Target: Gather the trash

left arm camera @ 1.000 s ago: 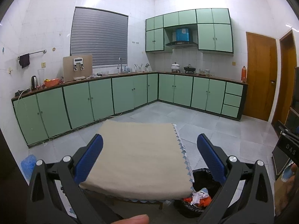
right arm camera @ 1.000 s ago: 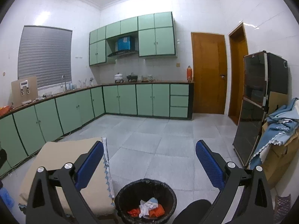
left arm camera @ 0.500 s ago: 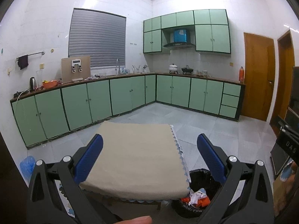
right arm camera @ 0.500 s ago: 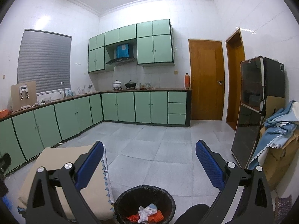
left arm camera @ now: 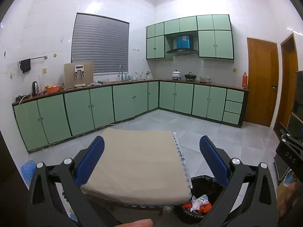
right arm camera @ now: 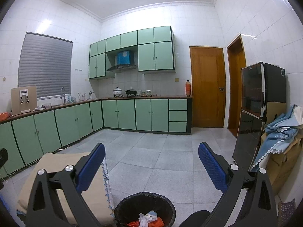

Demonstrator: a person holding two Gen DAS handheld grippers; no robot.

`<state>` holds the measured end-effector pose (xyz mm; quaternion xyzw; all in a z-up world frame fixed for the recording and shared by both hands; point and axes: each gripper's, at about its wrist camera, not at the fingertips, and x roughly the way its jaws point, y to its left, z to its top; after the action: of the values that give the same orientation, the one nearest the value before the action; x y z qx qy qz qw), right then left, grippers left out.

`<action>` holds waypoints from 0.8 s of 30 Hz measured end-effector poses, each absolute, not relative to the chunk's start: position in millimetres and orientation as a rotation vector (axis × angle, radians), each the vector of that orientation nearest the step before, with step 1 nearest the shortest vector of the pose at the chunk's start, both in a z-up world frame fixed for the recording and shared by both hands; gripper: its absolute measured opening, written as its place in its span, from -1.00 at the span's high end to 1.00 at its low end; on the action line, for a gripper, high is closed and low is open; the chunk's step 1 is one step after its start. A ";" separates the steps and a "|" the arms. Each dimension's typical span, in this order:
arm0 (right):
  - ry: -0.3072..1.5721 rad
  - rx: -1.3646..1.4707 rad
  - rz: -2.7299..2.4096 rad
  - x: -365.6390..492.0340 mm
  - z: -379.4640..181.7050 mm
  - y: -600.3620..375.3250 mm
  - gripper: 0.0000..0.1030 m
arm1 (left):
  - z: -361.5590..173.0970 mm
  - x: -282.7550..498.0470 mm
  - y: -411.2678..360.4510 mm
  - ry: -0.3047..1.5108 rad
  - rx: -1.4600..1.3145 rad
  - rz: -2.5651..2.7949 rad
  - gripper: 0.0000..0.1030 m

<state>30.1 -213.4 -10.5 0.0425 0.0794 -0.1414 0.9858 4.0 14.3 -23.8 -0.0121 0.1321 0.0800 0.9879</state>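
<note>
So, big kitchen with green cabinets (left arm camera: 79, 111) along two walls, grey tiled floor (right arm camera: 166, 151), two wooden doors (right arm camera: 207, 87) at the far end and a dark fridge (right arm camera: 253, 109) off to the right. Small tabletop (left arm camera: 136, 162) under a beige cloth with a blue scalloped edge, nothing lying on it. Right beside it on the floor, a black trash bin (right arm camera: 125, 206) lined with a bag, sitting just off the tabletop's right corner. Inside the bin, the trash (left arm camera: 197, 204): crumpled white paper on top of some orange wrapper-looking bits, maybe a scrap of blue too, hard to make out more. Left claw (left arm camera: 151, 160) hanging above the tabletop, blue pads spread wide, gripping nothing. Right claw (right arm camera: 151, 166) up over the bin and the floor, also spread wide and holding nothing. Fingertip (left arm camera: 136, 223) poking in at the bottom edge of the left wrist view.
</note>
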 end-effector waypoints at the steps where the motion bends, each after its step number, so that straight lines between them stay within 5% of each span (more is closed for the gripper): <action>1: 0.156 0.087 -0.286 29.6 -10.2 -214.0 -0.88 | -22.6 3.4 14.3 0.264 -0.024 0.160 -0.89; 24: 0.139 0.100 -0.284 25.8 -4.9 -219.5 -0.88 | -12.5 -7.3 9.3 0.226 -0.010 0.169 -0.89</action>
<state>25.8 -219.5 -4.9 0.0496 0.0694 -0.1415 0.9863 -7.3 9.3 -12.5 -0.0051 0.1127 0.0842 0.9900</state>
